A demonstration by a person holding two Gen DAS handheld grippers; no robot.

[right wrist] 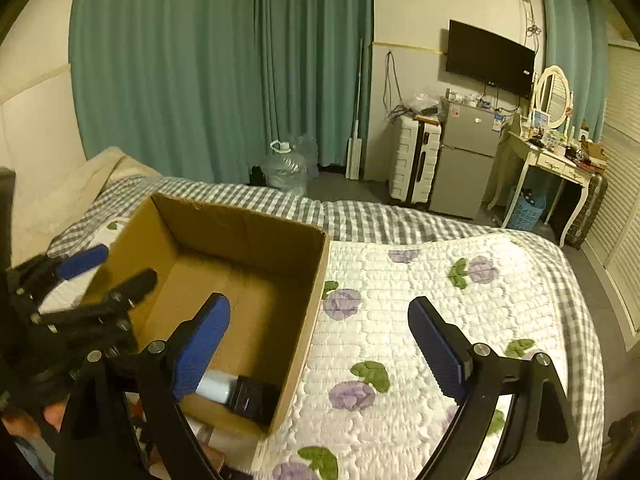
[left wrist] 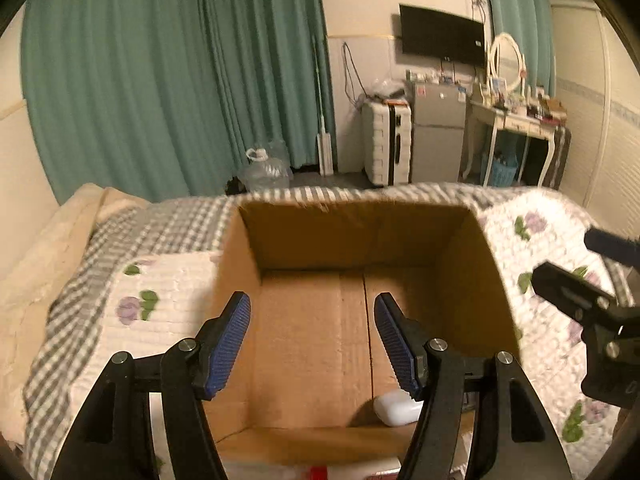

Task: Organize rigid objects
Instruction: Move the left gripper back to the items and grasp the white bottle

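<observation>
An open cardboard box [left wrist: 496,280] stands on the quilted bed; it also shows in the right wrist view [right wrist: 312,320]. A white rounded object [left wrist: 396,410] lies at the box's near right floor; in the right wrist view it [right wrist: 216,388] lies beside a black object [right wrist: 250,398]. My left gripper [left wrist: 312,320] is open and empty above the box; it shows in the right wrist view [right wrist: 116,276] too. My right gripper [right wrist: 320,332] is open and empty over the box's right wall and the quilt; it appears at the left view's right edge [left wrist: 576,276].
The floral quilt [right wrist: 420,320] covers the bed, with a grey checked blanket [right wrist: 360,216] behind. A pillow [right wrist: 80,192] lies at far left. Beyond the bed stand a water jug [right wrist: 286,170], a white suitcase [right wrist: 414,162], a small fridge [right wrist: 466,164] and a dressing table [right wrist: 556,164].
</observation>
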